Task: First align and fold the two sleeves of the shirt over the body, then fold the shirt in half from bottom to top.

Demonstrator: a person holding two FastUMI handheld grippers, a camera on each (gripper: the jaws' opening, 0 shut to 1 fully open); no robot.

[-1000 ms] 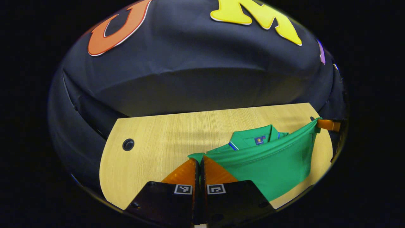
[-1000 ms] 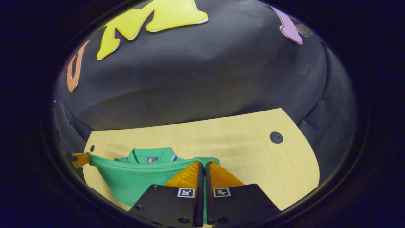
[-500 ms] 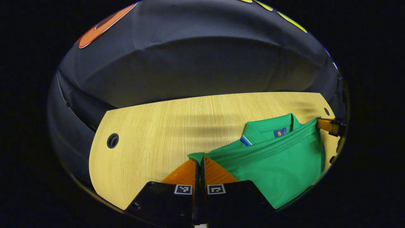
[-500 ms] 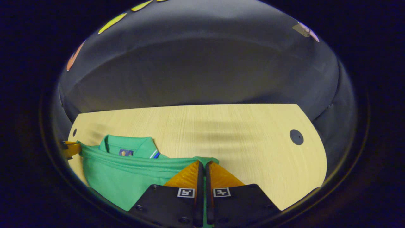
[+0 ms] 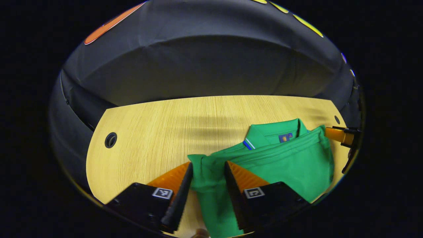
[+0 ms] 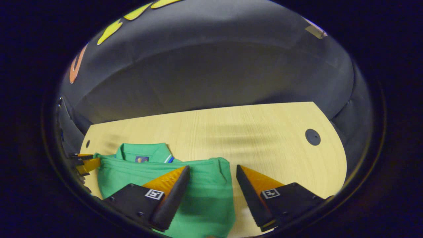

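Left gripper view: left gripper (image 5: 207,168), lower centre, fingers spread apart; a corner of the green shirt (image 5: 284,158) lies loose between them, the body spreading to the right on the wooden table (image 5: 158,132).

Right gripper view: right gripper (image 6: 211,172), fingers apart; shirt (image 6: 198,185) corner between them, body lower left.

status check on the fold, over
Left gripper and right gripper both open, jaws spread. Green shirt folded bottom to top on the table, collar showing. Nothing in the way.
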